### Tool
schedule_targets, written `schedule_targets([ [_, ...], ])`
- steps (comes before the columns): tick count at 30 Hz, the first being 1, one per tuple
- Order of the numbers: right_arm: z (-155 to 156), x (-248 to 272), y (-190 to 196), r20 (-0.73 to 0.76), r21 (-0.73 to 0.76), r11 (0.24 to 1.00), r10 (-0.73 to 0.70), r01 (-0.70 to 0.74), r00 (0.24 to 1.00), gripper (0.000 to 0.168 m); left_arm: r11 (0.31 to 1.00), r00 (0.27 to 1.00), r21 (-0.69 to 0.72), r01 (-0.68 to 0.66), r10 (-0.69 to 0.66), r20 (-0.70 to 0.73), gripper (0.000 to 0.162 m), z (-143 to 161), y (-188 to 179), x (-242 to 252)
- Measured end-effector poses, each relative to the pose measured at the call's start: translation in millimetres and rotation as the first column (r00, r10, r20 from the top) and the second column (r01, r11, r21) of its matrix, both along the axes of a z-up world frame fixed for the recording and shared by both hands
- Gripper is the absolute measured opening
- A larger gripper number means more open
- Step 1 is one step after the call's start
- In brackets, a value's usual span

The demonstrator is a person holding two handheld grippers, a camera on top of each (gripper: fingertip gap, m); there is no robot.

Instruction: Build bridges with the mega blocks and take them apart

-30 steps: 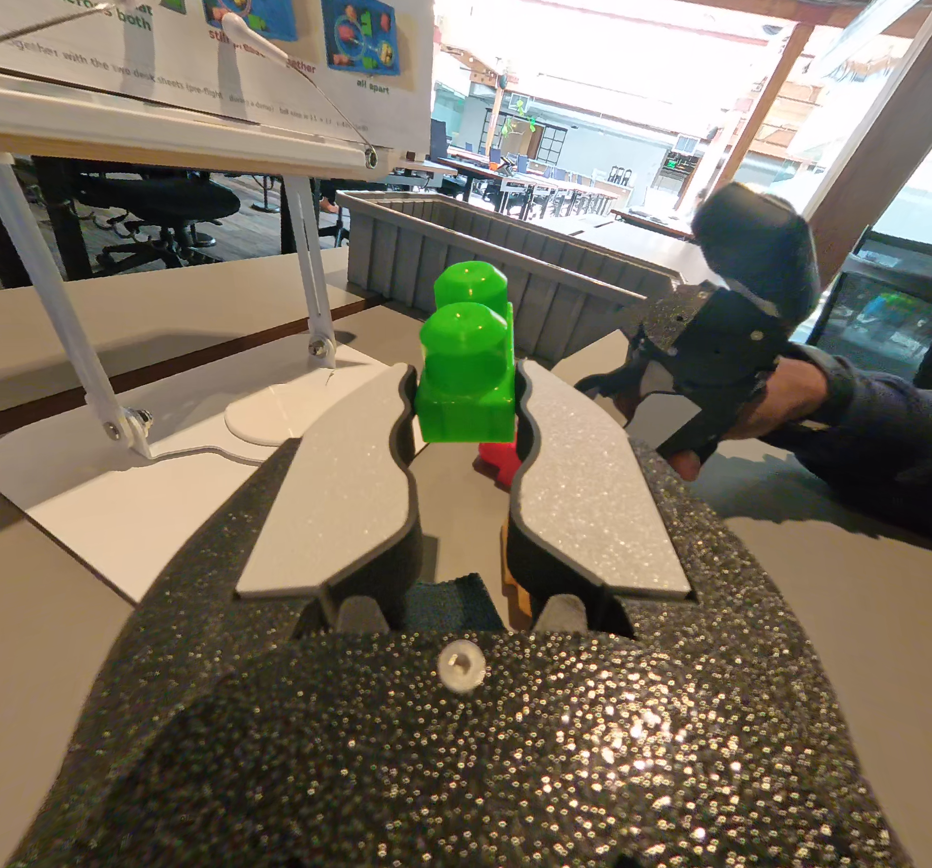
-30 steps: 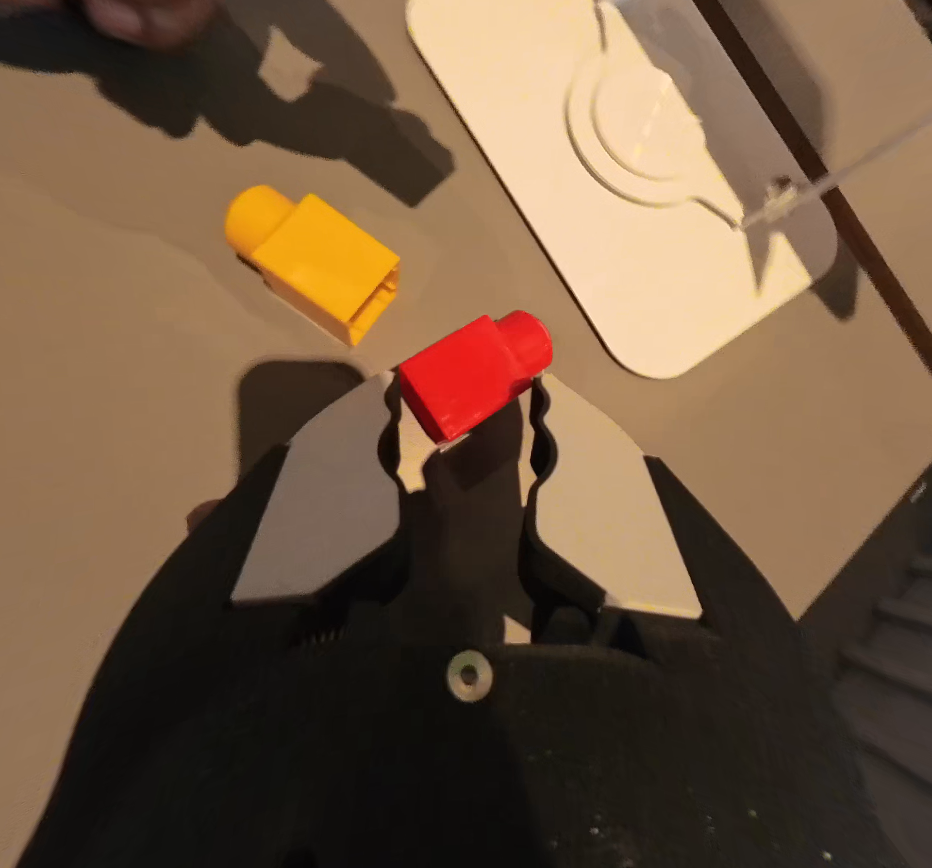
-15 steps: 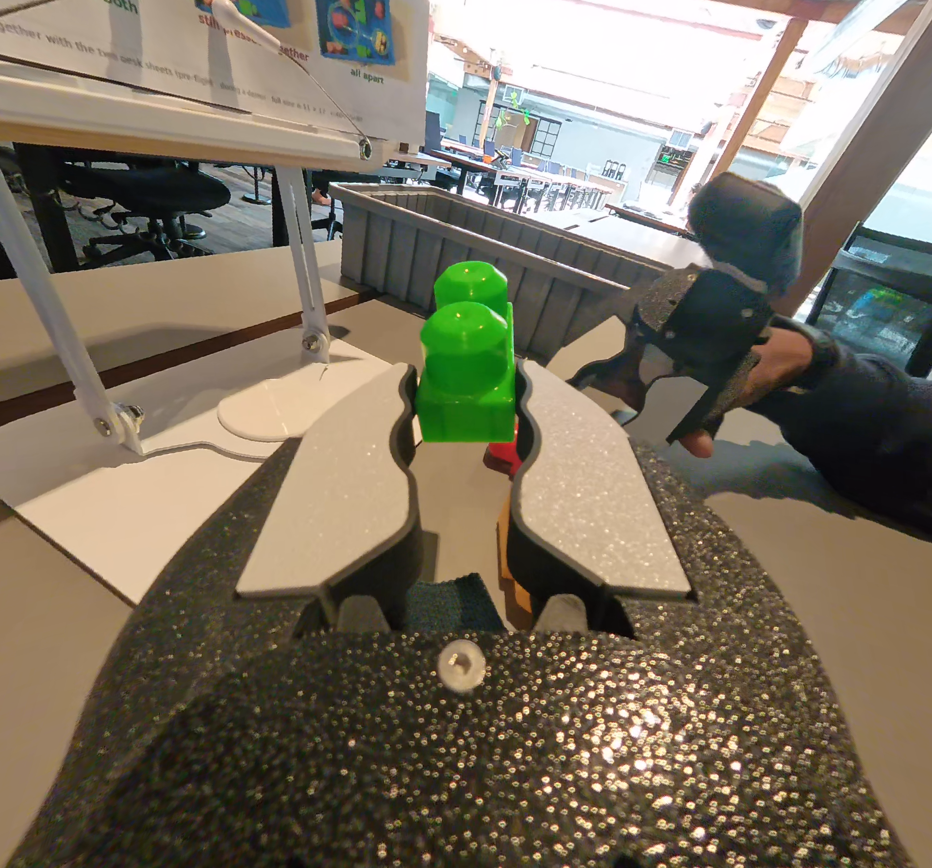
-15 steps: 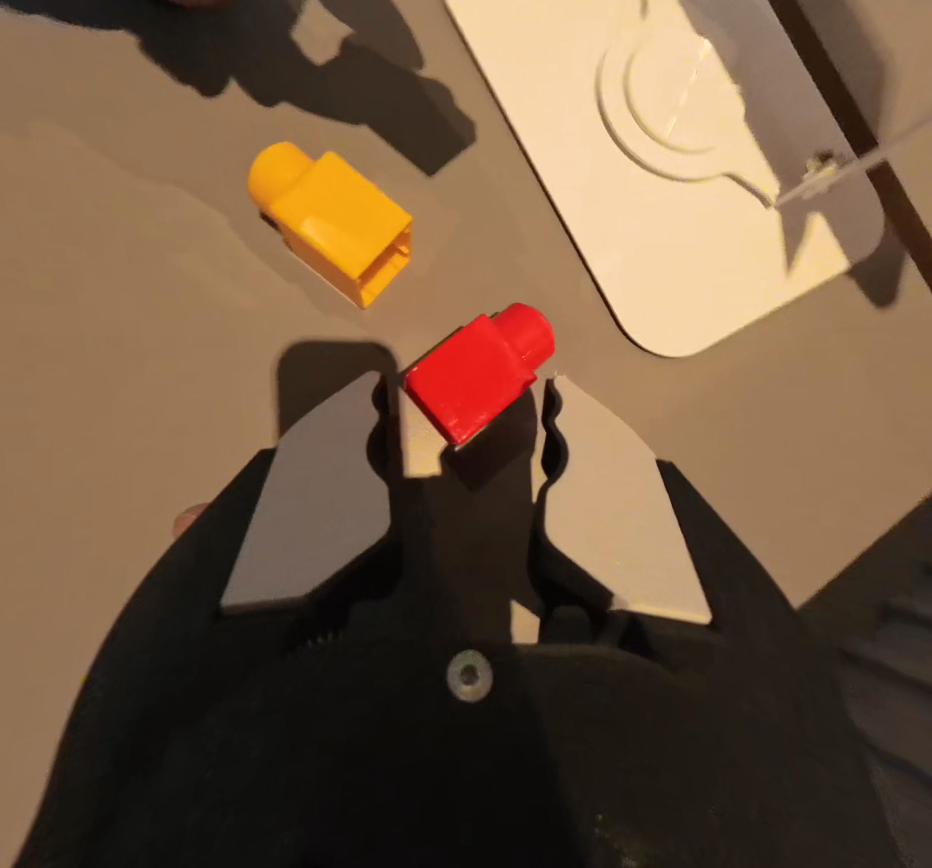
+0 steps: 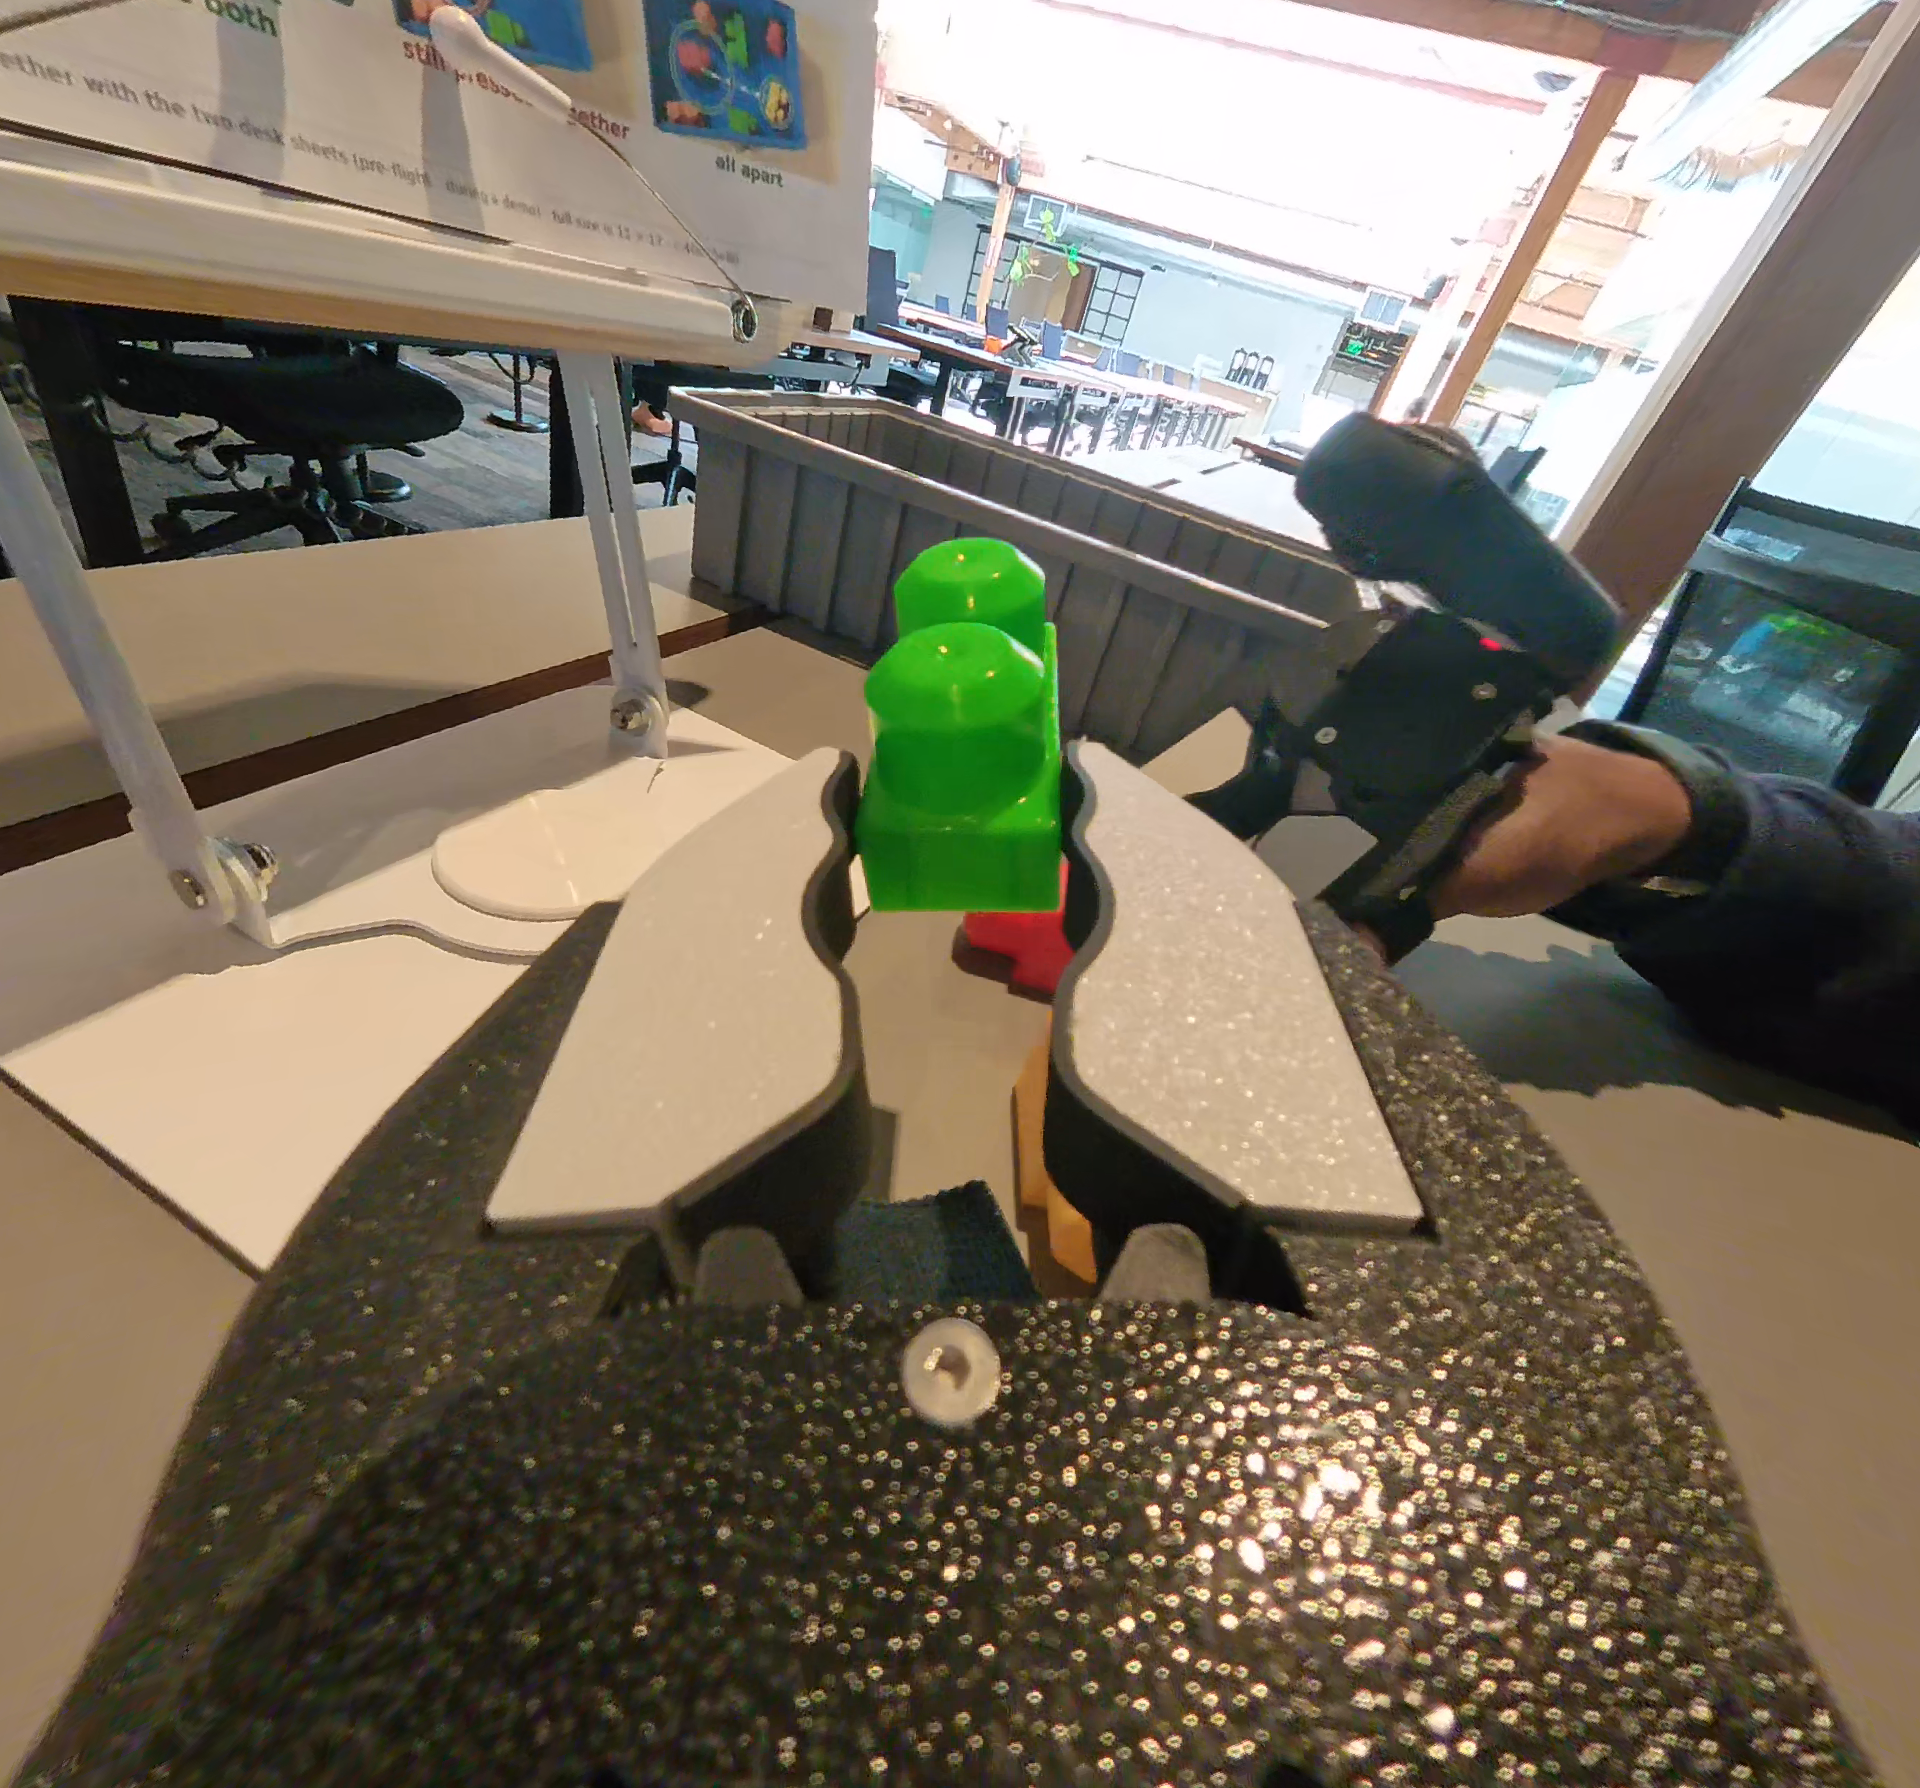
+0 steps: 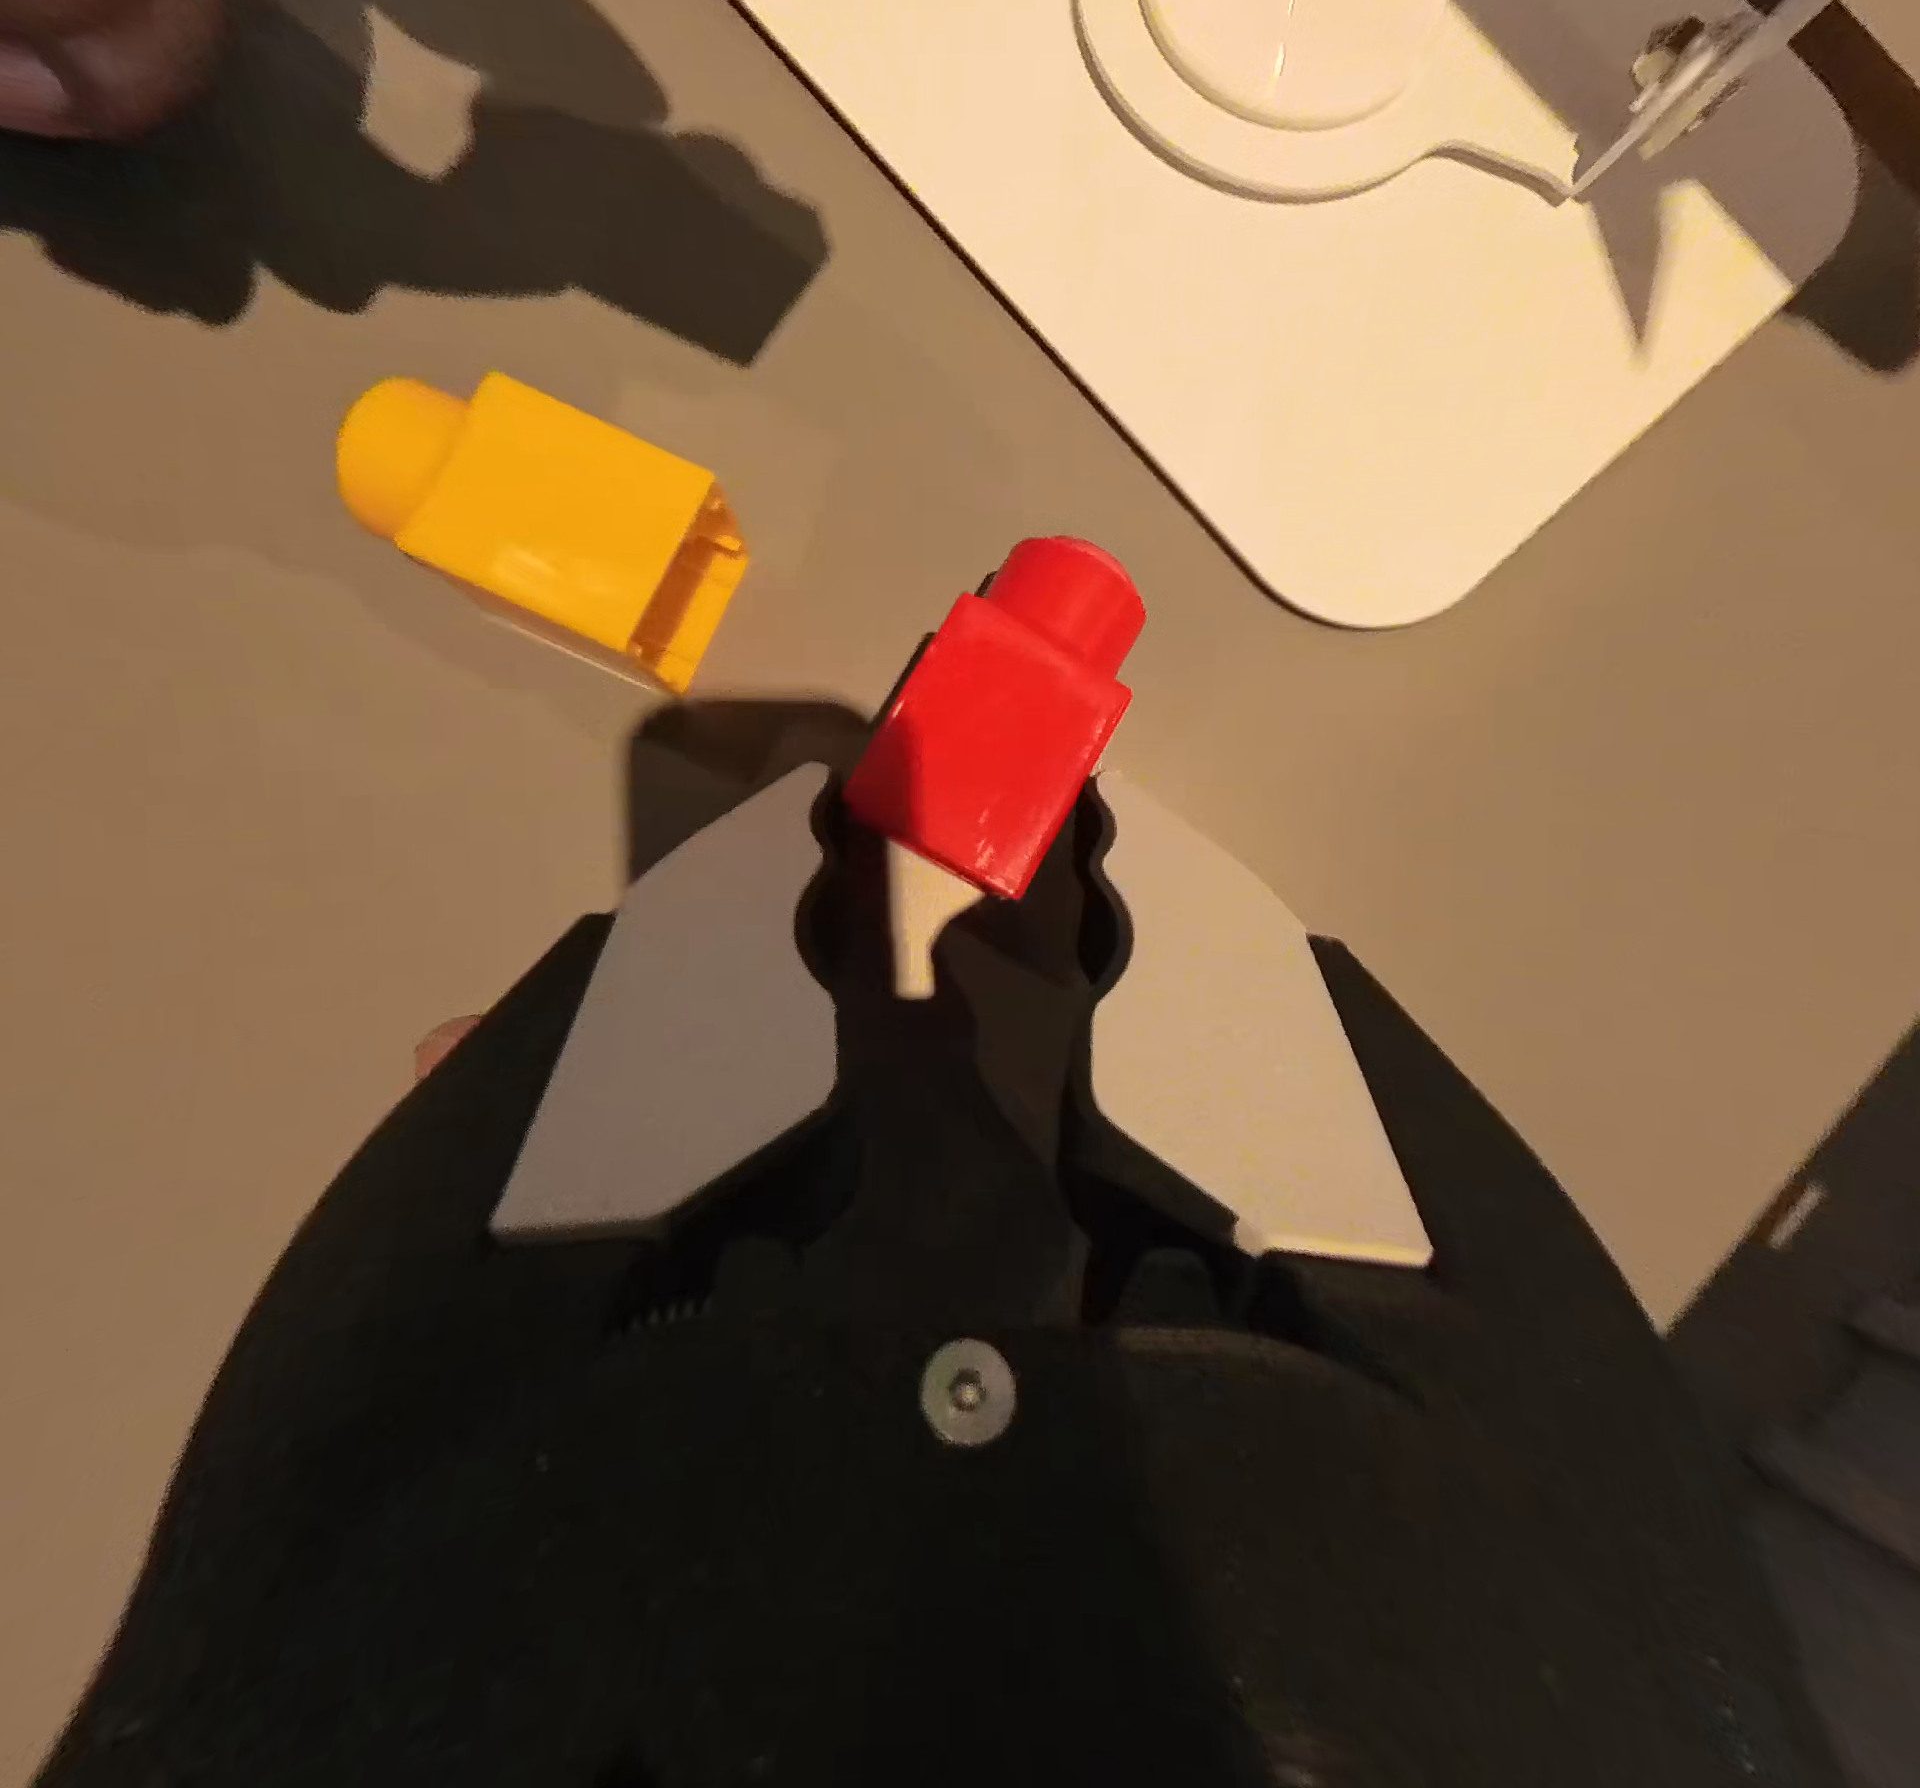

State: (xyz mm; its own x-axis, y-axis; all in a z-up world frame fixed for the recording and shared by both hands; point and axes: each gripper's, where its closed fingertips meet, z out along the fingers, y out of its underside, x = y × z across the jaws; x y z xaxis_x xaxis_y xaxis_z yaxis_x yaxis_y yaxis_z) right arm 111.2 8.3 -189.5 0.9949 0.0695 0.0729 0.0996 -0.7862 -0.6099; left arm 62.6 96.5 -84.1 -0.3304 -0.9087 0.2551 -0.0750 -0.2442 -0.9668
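Closing in, the right gripper [image 6: 961, 788] now straddles the red block [image 6: 997, 730] lying on the table, jaws spread, grasp imminent; the left gripper [image 5: 961, 834] keeps pinching the green block [image 5: 961, 782]

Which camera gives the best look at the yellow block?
The right wrist view: the yellow block lies on its side on the table, whole and unobstructed, left of the red block. In the left wrist view only an orange-yellow sliver shows behind that gripper's finger.
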Motion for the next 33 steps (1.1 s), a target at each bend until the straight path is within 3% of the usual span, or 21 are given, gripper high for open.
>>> schedule_targets([
  [3,5.0,-2.3,8.5,-0.123,0.085,0.996,0.048,-0.038,0.991,0.043,0.999,1.000,-0.036,0.018,-0.017,0.023,0.036,4.5,-1.8,-1.3],
  [5,23.8,-11.8,17.1,-0.223,0.231,0.968,0.156,-0.104,0.962,0.042,0.995,0.998,-0.094,0.033,-0.029,0.052,0.036,10.7,-1.2,-3.1],
  [9,84.8,-20.3,21.9,-0.327,0.583,0.806,0.349,-0.103,0.878,0.042,0.955,0.989,-0.274,0.111,-0.078,0.129,0.036,28.1,-1.7,-9.1],
  [11,104.1,-23.9,18.2,-0.346,0.676,0.732,0.420,-0.088,0.839,0.042,0.923,0.983,-0.353,0.151,-0.103,0.152,0.036,33.6,-4.6,-9.8],
  [18,109.5,-66.2,12.0,-0.292,0.711,0.664,0.576,-0.229,0.764,0.041,0.797,0.965,-0.547,0.256,-0.175,0.196,0.036,45.1,-24.4,-6.1],
  [23,109.5,-80.6,14.4,-0.274,0.709,0.659,0.585,-0.250,0.764,0.041,0.796,0.956,-0.530,0.293,-0.235,0.176,0.036,44.5,-46.6,-2.0],
  [33,119.7,-72.1,13.9,-0.323,0.752,0.636,0.583,-0.172,0.745,0.041,0.790,0.948,-0.524,0.317,-0.254,0.190,0.036,41.7,-52.6,-1.3],
])
